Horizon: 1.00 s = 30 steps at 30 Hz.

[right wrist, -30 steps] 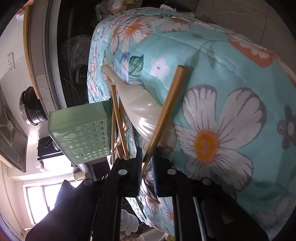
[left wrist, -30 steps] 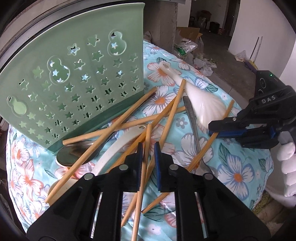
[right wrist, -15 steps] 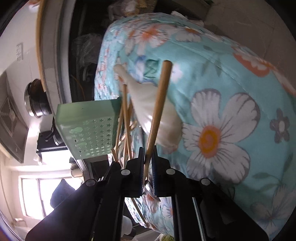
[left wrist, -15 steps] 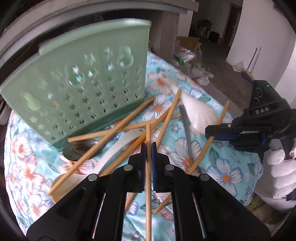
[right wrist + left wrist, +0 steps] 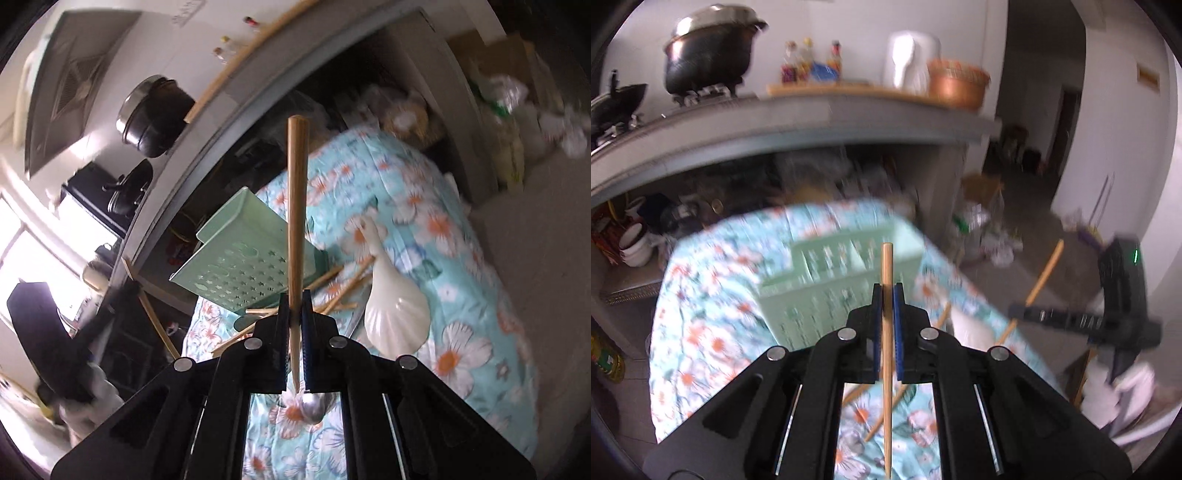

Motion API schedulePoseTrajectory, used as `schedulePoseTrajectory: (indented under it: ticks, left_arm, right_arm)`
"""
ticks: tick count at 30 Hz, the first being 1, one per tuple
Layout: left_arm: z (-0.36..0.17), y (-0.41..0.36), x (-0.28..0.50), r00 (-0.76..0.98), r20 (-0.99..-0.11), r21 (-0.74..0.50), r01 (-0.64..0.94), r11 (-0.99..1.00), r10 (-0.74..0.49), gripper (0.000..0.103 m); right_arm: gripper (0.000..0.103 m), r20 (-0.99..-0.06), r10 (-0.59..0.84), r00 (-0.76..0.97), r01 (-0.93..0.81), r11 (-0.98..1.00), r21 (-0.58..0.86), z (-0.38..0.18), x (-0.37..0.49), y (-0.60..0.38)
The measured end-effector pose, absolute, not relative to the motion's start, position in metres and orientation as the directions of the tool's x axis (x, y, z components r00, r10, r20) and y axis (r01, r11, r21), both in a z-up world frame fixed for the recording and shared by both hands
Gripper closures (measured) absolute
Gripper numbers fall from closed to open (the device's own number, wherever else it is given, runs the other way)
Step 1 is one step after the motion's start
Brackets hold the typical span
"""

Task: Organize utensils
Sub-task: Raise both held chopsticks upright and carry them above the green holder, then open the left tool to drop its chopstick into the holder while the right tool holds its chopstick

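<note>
A pale green plastic utensil holder (image 5: 236, 262) with star-shaped perforations stands upright on a turquoise floral cloth. A white shell-shaped plastic rice paddle (image 5: 395, 314) lies flat on the cloth to its right, handle pointing away. Several wooden chopsticks (image 5: 332, 295) lie crossed between holder and paddle. A metal spoon bowl (image 5: 314, 404) shows nearer the camera. One wooden chopstick (image 5: 886, 295) is raised clear of the cloth; a second wooden chopstick (image 5: 297, 221) is likewise raised.

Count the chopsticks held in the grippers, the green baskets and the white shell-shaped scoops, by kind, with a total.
Held chopsticks: 2 (left chopstick, right chopstick)
Green basket: 1
White scoop: 1
Total: 4
</note>
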<state>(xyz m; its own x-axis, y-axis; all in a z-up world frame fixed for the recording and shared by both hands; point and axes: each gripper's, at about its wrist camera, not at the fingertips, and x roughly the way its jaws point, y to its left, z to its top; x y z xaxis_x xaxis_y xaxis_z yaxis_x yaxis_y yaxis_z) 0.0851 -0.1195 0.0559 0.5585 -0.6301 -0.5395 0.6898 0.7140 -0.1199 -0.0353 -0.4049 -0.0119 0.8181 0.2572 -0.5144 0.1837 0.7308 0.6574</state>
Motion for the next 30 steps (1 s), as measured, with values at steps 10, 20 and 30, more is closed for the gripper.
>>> schedulePoseTrajectory:
  ticks: [10, 20, 30]
  left_arm:
    - [0.159, -0.093, 0.096, 0.667, -0.281, -0.154, 0.679, 0.718, -0.690, 0.098]
    - [0.190, -0.112, 0.147, 0.767, -0.113, -0.161, 0.613, 0.773, -0.632, 0.098]
    - [0.107, -0.135, 0.203, 0.762, -0.266, -0.183, 0.562, 0.807, -0.591, 0.098]
  right_arm:
    - [0.097, -0.512, 0.220, 0.830, 0.160, 0.787, 0.597, -0.001, -0.043, -0.400]
    - [0.097, -0.500, 0.214, 0.839, 0.147, 0.797, 0.586, 0.002, -0.043, -0.398]
    - [0.097, -0.459, 0.147, 0.876, 0.118, 0.857, 0.501, 0.041, -0.037, -0.412]
